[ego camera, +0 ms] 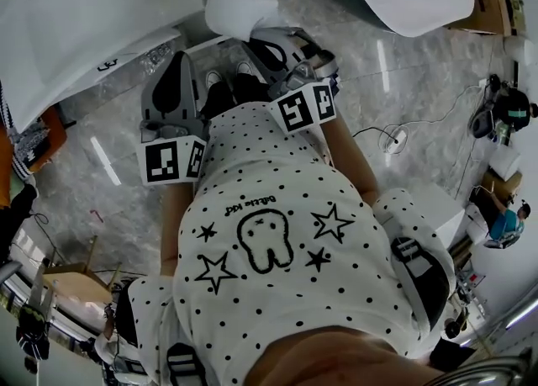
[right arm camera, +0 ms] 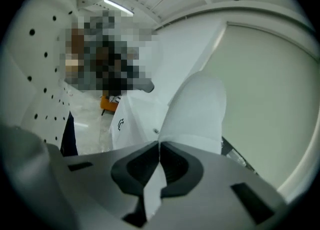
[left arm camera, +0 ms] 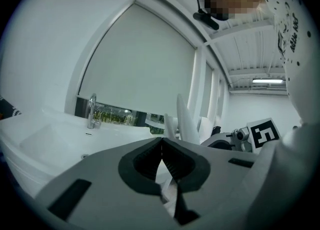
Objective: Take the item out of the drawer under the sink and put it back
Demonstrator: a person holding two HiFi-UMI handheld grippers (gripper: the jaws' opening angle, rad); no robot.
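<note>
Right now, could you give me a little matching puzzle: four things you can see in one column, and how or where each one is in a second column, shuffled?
Things
1. white item
2. tap
3. shirt
4. right gripper

States or places
A. white with black dots and stars
B. jaws shut
C. standing on the rim of the sink
D. pinched, sticking out past the jaws

Pairs: 1-D, 2-C, 3-A, 4-B
</note>
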